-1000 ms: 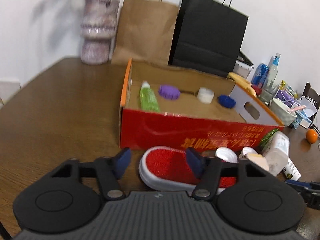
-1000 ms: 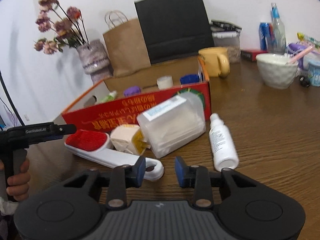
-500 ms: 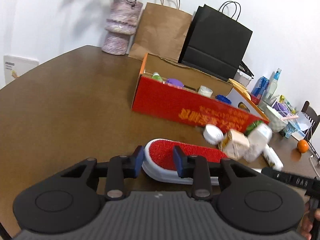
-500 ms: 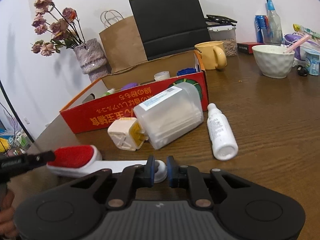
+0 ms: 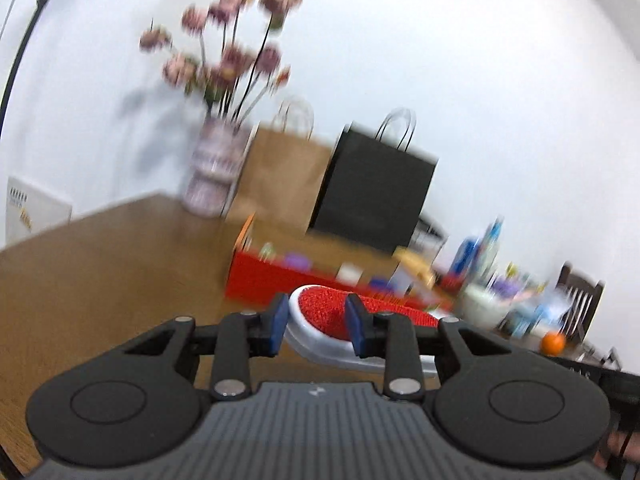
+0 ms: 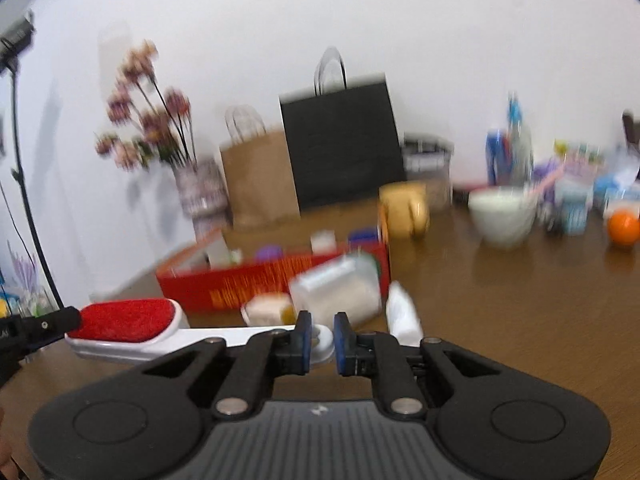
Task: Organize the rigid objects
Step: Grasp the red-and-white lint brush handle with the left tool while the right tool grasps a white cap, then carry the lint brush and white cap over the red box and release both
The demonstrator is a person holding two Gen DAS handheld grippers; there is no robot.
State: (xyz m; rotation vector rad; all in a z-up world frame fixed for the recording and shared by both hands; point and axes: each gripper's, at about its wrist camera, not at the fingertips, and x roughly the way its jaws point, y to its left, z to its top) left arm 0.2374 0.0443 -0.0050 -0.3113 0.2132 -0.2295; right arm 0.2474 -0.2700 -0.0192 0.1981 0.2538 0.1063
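Both grippers carry one lint brush [image 6: 132, 322] between them, lifted off the wooden table [image 6: 520, 300]. The left gripper [image 5: 316, 322] is closing on its red-faced head — the blue pads press either side of it. The right gripper [image 6: 322, 338] is clamped tight on the white handle's ringed end. Behind the brush sits the red box [image 6: 256, 284], background blurred.
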